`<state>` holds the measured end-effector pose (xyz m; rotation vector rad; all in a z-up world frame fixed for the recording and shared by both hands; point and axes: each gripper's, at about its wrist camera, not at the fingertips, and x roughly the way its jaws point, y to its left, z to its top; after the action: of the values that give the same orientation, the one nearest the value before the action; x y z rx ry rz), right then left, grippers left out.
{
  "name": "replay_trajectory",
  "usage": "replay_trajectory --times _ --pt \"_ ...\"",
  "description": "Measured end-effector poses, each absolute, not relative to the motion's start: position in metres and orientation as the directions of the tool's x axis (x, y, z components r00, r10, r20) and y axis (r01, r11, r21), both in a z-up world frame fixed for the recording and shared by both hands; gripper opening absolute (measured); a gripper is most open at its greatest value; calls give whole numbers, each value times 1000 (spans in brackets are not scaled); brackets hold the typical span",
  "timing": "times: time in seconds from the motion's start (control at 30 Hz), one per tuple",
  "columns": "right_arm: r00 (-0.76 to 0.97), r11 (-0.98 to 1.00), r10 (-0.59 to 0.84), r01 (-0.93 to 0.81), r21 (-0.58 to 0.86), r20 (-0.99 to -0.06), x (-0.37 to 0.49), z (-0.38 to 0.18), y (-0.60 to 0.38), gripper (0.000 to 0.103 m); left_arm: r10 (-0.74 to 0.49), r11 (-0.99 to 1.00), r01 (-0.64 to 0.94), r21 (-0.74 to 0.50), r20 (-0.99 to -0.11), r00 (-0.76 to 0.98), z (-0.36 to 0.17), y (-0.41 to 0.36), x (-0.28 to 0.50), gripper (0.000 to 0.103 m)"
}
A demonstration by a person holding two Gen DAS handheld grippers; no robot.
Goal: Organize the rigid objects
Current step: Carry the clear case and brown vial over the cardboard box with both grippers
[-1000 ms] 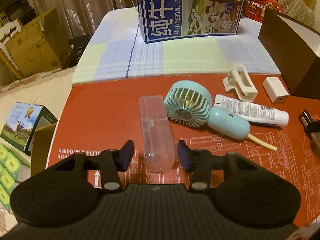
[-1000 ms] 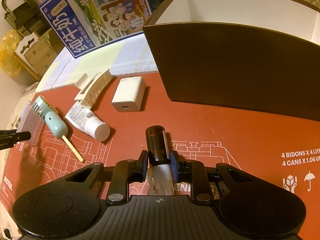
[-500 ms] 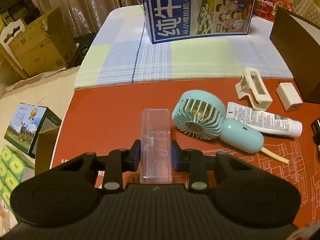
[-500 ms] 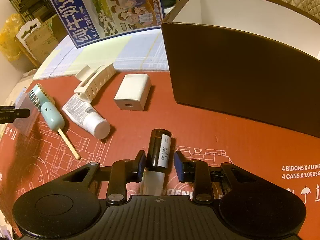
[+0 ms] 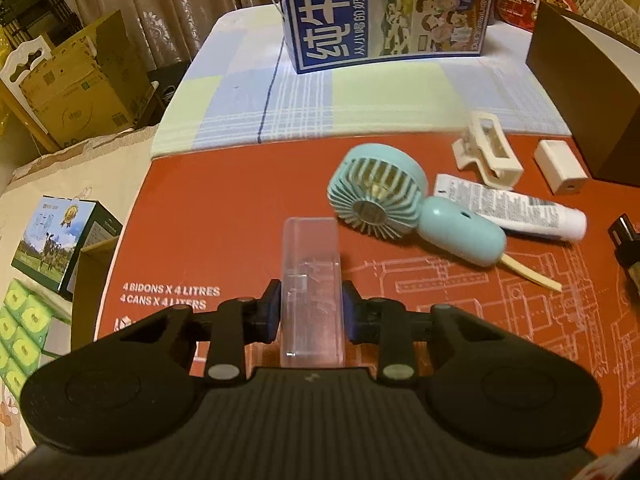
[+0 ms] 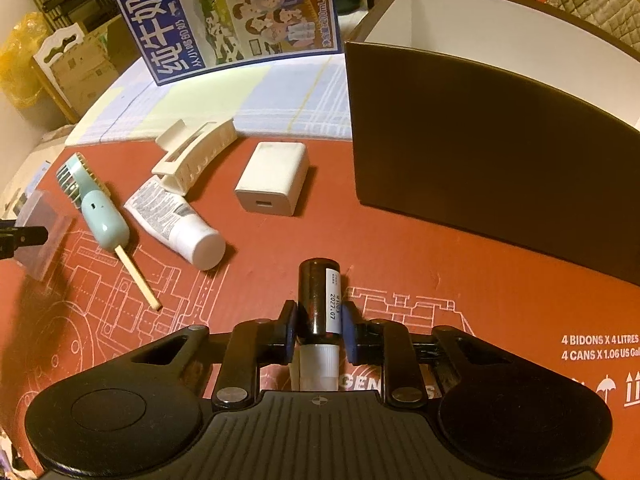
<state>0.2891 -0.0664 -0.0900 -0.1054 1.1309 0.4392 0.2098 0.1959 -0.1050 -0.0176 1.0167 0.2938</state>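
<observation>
Grippers each clamp one item lengthwise: left gripper [image 5: 307, 312] holds a clear plastic case [image 5: 311, 280], right gripper [image 6: 318, 332] a dark vial [image 6: 320, 300], its base pointing toward the brown box [image 6: 492, 152] far right.

Spread on a red printed mat [image 6: 460, 280] ahead of the right gripper: fan [image 6: 96, 204], tube [image 6: 180, 224], hair clip [image 6: 196, 156], charger [image 6: 274, 180], brown box [image 6: 480, 152].

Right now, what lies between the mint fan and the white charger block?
In the right wrist view, the white tube and the cream hair clip lie between the mint fan and the white charger block.
</observation>
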Motion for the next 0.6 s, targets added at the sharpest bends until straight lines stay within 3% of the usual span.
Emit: replay_trajectory --times 0.6 --pt "400 902 359 -380 204 -843 273 -44 -98 20 181 974 -217 63 -794 581 -52 145 186 26"
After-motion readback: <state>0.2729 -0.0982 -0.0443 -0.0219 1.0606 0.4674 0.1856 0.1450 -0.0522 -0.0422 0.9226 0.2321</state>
